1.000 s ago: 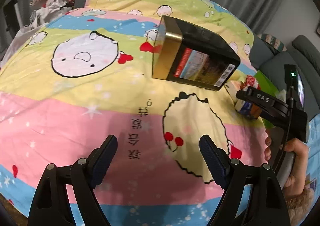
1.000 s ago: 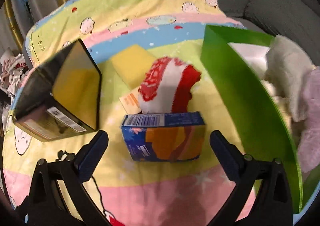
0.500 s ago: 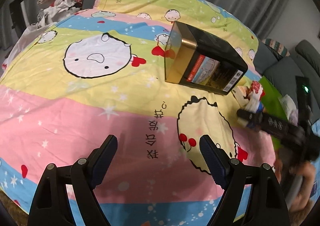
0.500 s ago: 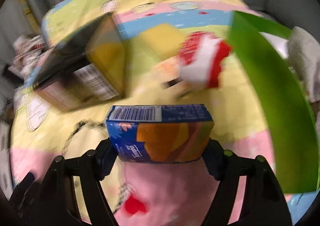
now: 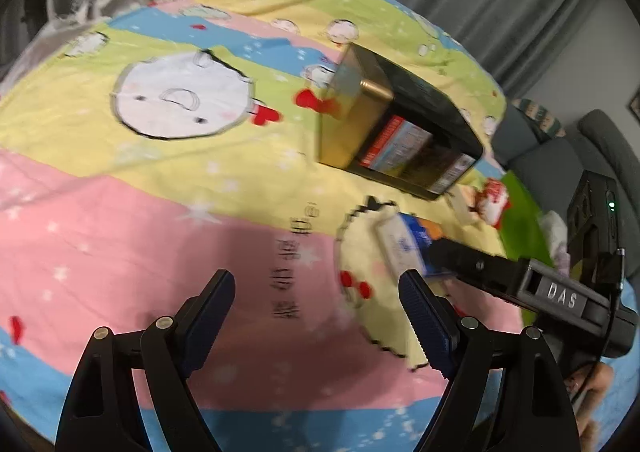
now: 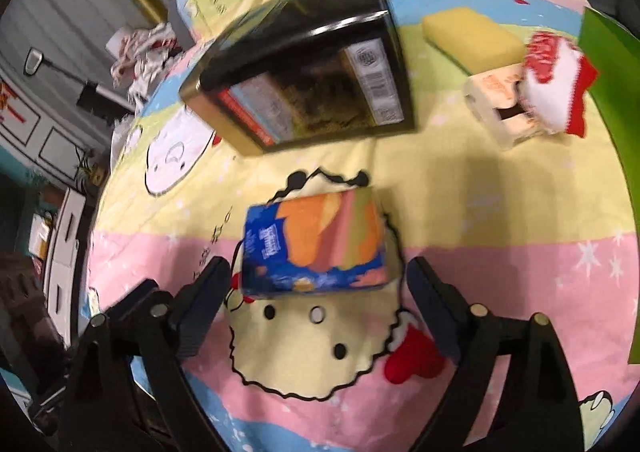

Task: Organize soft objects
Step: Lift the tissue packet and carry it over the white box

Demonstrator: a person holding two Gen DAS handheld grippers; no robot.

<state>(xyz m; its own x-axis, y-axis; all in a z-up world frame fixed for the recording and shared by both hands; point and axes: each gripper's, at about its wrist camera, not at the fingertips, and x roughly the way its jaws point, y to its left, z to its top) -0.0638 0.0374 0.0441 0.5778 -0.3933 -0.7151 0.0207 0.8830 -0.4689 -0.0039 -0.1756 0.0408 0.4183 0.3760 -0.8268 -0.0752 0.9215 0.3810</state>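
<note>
Between right gripper (image 6: pixel 318 284) opening fingers (image 6: pixel 204 300): tissue box (image 6: pixel 316 246), untouched.

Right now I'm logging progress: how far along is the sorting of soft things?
Early. The blue tissue pack lies on the bedspread between the right gripper's opening jaws, unheld. The left gripper is open, empty. The yellow sponge and red-white cloth remain unsorted.

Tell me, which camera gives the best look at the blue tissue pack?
The right wrist view: the blue tissue pack lies whole and central, just ahead of the opening right hand-held gripper, not pressed by it. The left wrist view shows only a blurred part, partly behind that gripper.
</note>
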